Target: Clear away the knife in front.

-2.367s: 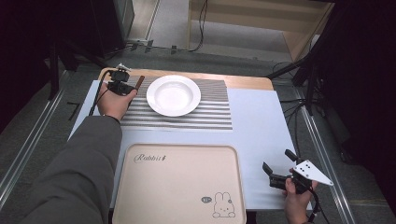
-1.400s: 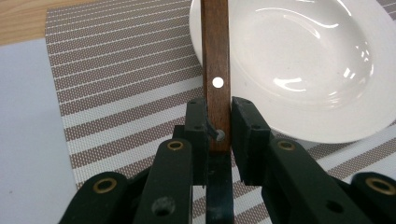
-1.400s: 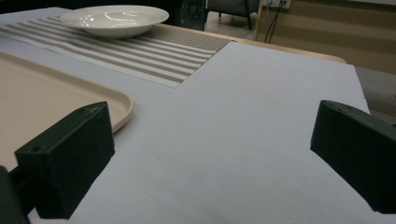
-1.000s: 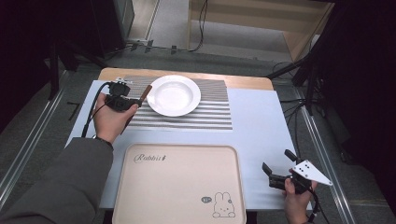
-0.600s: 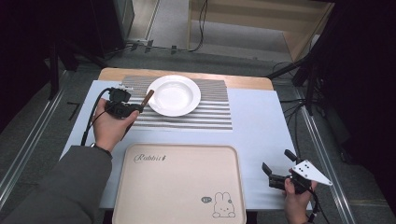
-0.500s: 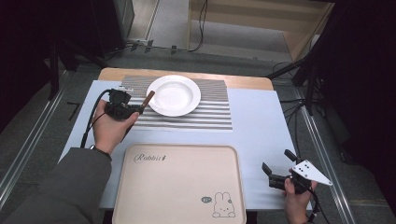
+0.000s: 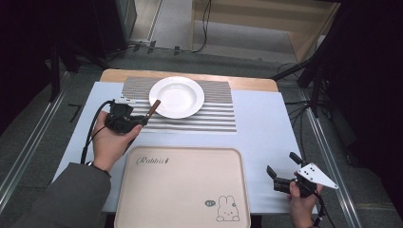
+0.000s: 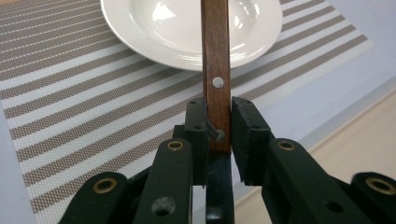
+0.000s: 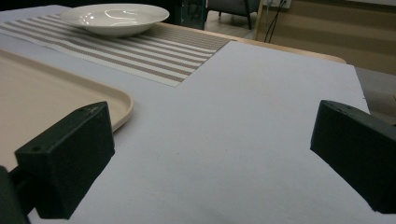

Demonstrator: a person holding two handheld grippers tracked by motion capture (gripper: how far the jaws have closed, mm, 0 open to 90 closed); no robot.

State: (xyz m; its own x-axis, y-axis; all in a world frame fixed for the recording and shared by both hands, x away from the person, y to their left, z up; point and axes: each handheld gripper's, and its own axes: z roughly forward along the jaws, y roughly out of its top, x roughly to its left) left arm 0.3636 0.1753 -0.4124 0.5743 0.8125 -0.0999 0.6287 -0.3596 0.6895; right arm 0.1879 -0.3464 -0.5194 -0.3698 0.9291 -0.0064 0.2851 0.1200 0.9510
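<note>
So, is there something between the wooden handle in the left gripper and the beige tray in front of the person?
Nothing visible. The left gripper is shut on the wooden handle above the striped mat, and the tray lies close beside it, its surface bare.

One plate (image 7: 176,97); one tray (image 7: 183,190); one mat (image 7: 209,118).

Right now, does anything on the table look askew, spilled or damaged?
Nothing stands out. The white plate sits empty and whole on the striped mat, the beige tray lies flat, and the left tongs grip a wooden handle.
</note>
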